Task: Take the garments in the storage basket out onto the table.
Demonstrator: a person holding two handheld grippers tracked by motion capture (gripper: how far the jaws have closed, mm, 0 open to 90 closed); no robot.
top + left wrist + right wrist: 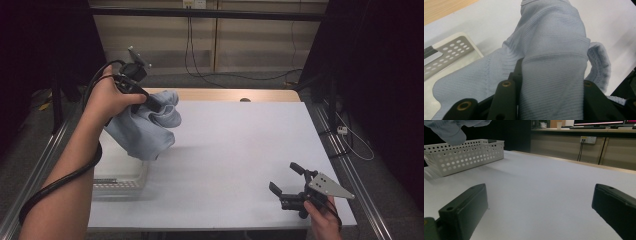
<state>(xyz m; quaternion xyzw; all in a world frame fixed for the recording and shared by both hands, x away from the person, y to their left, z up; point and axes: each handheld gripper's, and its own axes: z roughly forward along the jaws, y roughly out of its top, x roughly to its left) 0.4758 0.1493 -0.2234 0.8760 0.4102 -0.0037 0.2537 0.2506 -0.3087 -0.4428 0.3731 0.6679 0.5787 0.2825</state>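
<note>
the left tongs (152, 104) were clamped on a pale blue knitted cloth (145, 131), which they held up in the air above the left part of the white desk (240, 150). in the left gripper view the fabric was bunched between the two black jaws and draped forward over them, with a ribbed hem curling at the right. the cloth hung partly over a white perforated basket (122, 182) that sat at the desk's left edge, its lower fold above the basket's rim and not touching it as far as the right gripper view showed. the right tongs (286, 179) rested low near the desk's front right corner, well apart from the cloth, jaws spread wide with nothing between them.
</note>
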